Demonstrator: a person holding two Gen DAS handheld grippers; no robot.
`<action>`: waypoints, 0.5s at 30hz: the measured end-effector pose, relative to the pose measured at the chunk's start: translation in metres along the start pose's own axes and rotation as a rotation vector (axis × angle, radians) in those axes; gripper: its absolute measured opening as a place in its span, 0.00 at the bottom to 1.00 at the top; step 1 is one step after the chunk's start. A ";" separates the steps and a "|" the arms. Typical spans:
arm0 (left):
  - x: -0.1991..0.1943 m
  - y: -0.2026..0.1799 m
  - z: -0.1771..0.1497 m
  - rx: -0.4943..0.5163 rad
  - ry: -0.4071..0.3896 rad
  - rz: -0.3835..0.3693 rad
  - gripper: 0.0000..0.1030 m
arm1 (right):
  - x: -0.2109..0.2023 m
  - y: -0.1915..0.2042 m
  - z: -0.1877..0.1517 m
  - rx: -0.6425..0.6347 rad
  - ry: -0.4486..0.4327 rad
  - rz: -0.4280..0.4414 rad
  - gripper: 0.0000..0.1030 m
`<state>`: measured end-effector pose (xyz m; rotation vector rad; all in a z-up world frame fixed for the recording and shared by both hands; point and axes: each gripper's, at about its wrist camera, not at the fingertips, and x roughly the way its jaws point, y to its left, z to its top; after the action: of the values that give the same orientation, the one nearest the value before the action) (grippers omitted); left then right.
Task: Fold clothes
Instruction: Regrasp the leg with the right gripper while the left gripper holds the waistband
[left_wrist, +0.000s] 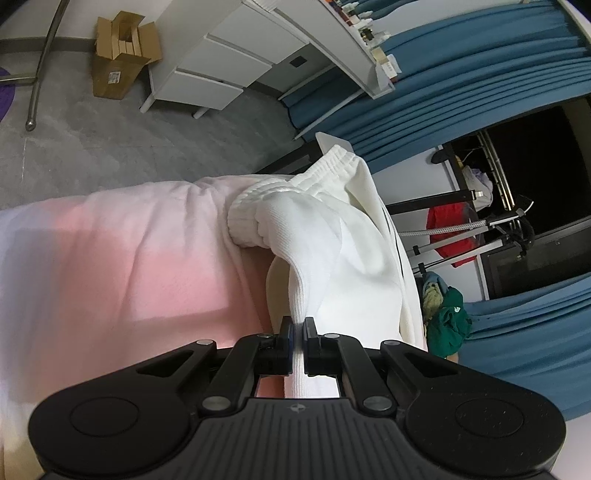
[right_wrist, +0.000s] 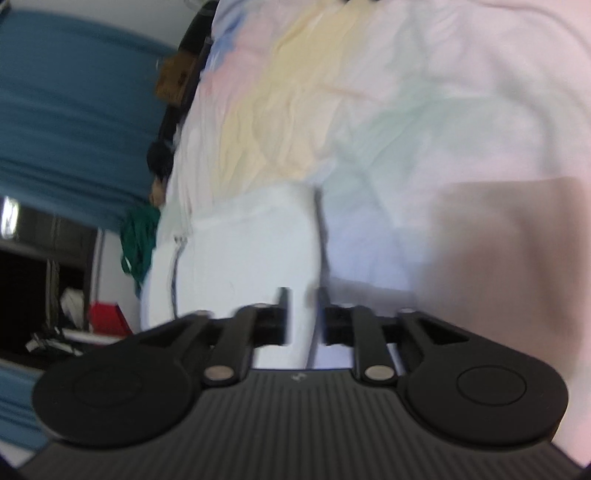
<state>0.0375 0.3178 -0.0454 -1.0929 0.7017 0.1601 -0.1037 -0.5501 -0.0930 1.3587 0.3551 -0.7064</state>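
Between the left tongs (left_wrist: 298, 332), a ridge of bunched white ribbed-knit garment (left_wrist: 332, 236) is pinched; the right tongs (right_wrist: 303, 314) are parted, empty; folding is unfinished.

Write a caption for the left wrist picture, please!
Left claw shut on a white garment, lifting it above the pink bedding.

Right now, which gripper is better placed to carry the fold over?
Left. The left gripper is shut on the white garment, lifting it; the right gripper is open, holding nothing.
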 end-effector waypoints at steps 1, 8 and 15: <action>0.001 -0.001 0.000 0.001 -0.002 0.005 0.05 | 0.007 0.004 -0.001 -0.018 0.005 -0.011 0.37; 0.006 -0.007 -0.002 0.017 -0.014 0.035 0.05 | 0.049 0.010 0.002 -0.041 0.019 -0.029 0.36; 0.007 -0.008 -0.002 0.022 -0.024 0.031 0.04 | 0.043 0.028 0.005 -0.125 -0.041 0.012 0.06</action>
<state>0.0457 0.3104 -0.0441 -1.0584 0.6974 0.1911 -0.0541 -0.5642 -0.0975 1.2258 0.3523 -0.6901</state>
